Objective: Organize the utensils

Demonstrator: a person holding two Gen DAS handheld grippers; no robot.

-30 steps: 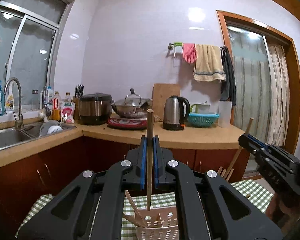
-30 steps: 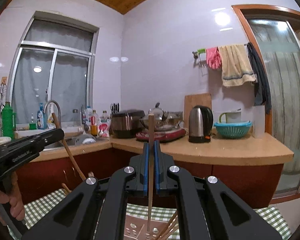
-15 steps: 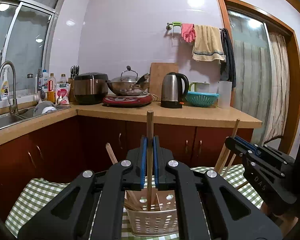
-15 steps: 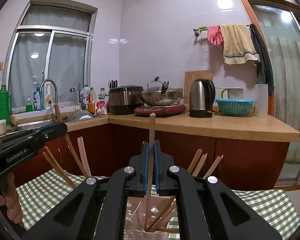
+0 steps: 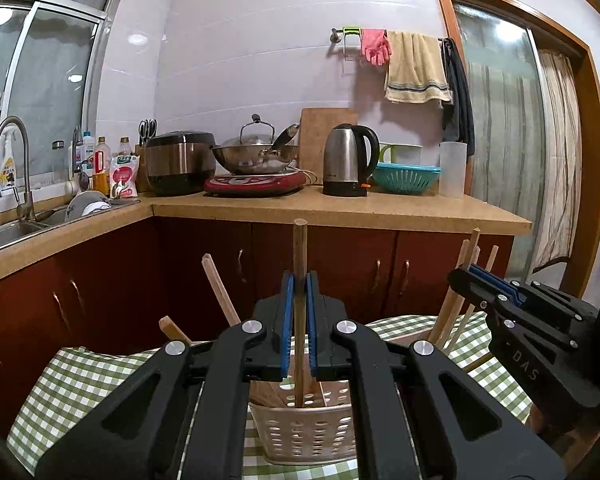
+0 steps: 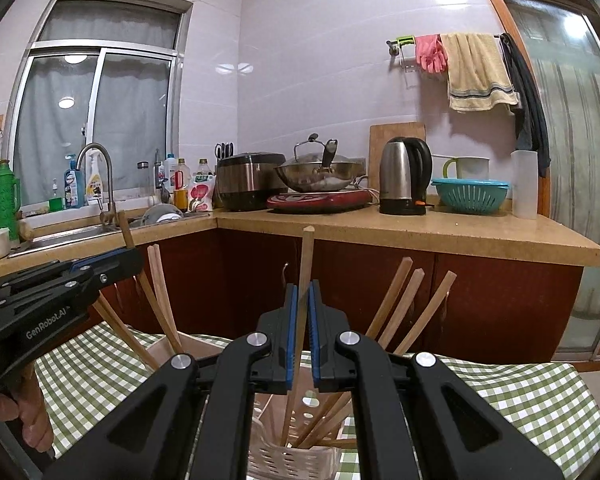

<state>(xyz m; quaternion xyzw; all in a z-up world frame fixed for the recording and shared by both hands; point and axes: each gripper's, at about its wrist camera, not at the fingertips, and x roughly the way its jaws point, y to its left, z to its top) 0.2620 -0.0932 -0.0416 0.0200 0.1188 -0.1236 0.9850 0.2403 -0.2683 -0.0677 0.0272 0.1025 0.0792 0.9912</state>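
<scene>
My left gripper (image 5: pixel 299 280) is shut on a wooden chopstick (image 5: pixel 300 248) held upright, its lower end inside a white perforated utensil basket (image 5: pixel 300 432). My right gripper (image 6: pixel 303 292) is shut on another wooden chopstick (image 6: pixel 306 256), also upright, with its tip down in the white basket (image 6: pixel 276 460). Several more chopsticks (image 6: pixel 404 300) lean in the basket. The right gripper (image 5: pixel 466 276) shows at the right of the left wrist view; the left gripper (image 6: pixel 132 256) shows at the left of the right wrist view, held by a hand (image 6: pixel 28 416).
The basket stands on a table with a green checked cloth (image 6: pixel 520 400). Behind it runs a red-fronted kitchen counter (image 5: pixel 340 208) with a kettle (image 5: pixel 348 160), wok (image 5: pixel 256 156), rice cooker (image 5: pixel 180 164), teal colander (image 5: pixel 406 176) and a sink (image 5: pixel 4 236) at the left.
Both grippers have sunk toward the table, lowering their chopsticks into the basket. The basket and leaning chopsticks have risen into view.
</scene>
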